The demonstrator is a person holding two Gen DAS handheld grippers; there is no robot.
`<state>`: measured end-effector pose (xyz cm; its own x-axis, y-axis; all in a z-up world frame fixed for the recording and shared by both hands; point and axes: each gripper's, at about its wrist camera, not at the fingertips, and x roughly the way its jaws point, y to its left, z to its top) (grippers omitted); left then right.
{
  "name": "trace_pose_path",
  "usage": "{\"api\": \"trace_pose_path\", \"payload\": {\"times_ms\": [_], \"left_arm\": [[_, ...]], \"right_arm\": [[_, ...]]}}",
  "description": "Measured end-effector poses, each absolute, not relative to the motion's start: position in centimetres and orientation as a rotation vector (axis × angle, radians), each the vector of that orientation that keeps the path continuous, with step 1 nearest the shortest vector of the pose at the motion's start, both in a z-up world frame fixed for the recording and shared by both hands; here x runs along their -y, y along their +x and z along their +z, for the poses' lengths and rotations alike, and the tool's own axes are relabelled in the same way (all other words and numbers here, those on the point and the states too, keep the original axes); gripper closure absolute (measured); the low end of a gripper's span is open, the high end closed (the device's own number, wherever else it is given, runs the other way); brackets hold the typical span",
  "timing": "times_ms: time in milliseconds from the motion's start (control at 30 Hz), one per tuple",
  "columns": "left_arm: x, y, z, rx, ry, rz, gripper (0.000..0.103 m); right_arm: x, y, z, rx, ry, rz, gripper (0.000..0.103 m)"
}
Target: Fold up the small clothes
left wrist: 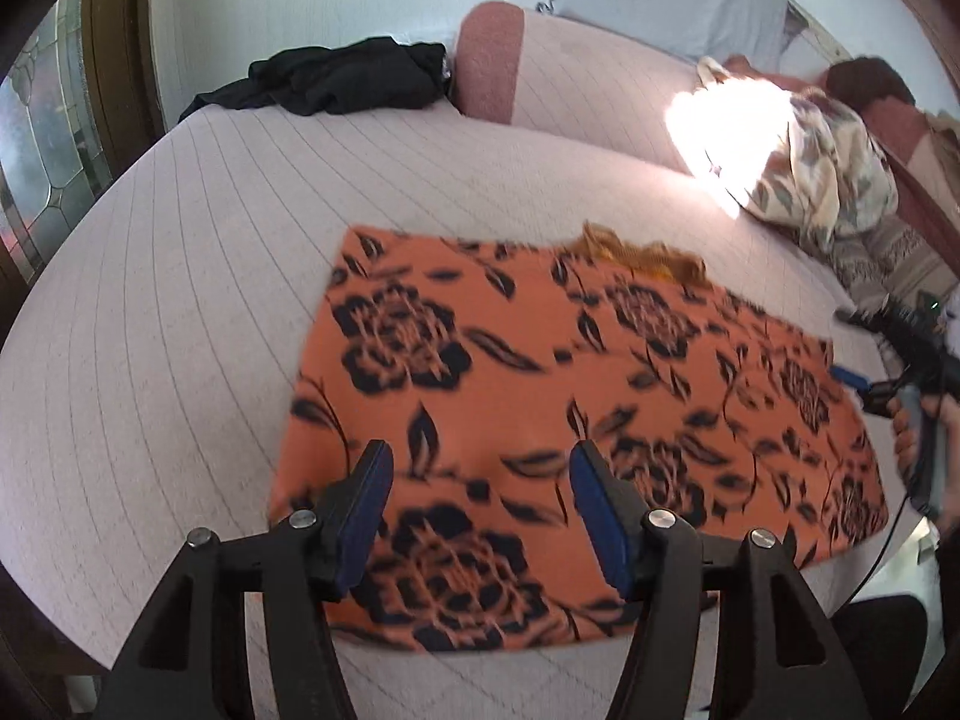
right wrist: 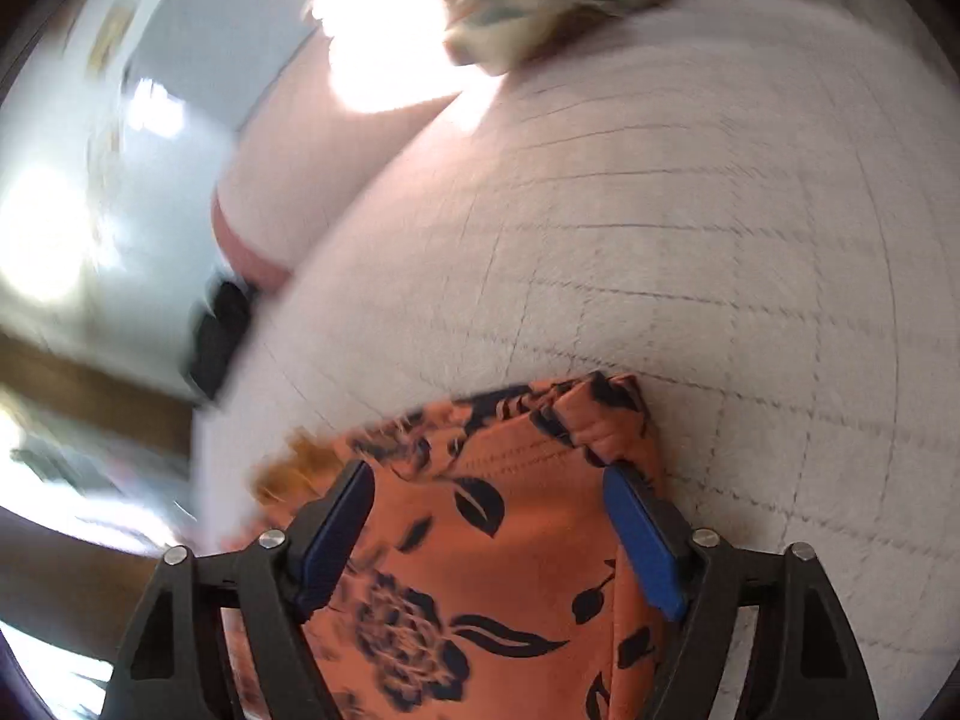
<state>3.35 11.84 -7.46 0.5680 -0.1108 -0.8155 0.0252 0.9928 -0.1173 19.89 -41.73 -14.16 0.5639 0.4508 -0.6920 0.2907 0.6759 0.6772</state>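
Observation:
An orange garment with a black flower print (left wrist: 570, 408) lies spread flat on the pale quilted bed (left wrist: 180, 300). A mustard lace trim (left wrist: 642, 252) shows at its far edge. My left gripper (left wrist: 480, 468) is open and hovers over the garment's near left part, holding nothing. My right gripper (right wrist: 489, 480) is open over the garment's right end (right wrist: 480, 570), near a bunched corner (right wrist: 600, 414). The right gripper also shows in the left wrist view (left wrist: 888, 384) at the garment's right edge.
A black garment (left wrist: 336, 78) lies at the bed's far left. A pink bolster (left wrist: 489, 60) stands at the back. A leaf-print cloth heap (left wrist: 822, 174) sits at the far right, partly in glare. A wooden door with patterned glass (left wrist: 48, 138) is on the left.

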Motion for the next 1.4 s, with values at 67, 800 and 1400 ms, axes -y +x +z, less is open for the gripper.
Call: {"api": "trace_pose_path", "payload": {"times_ms": [67, 800, 1400], "left_arm": [[-11.0, 2.8, -7.6, -0.948, -0.058, -0.073, 0.041], [-11.0, -0.3, -6.8, -0.955, -0.096, -0.028, 0.035], [-8.0, 1.3, -10.0, -1.0, -0.041, -0.03, 0.035]], "right_arm": [[41.1, 17.1, -11.9, -0.942, 0.792, 0.073, 0.02], [33.2, -2.0, -14.3, -1.04, 0.964, 0.125, 0.019], [38.1, 0.4, -15.5, -0.905, 1.162, -0.03, 0.018]]}}
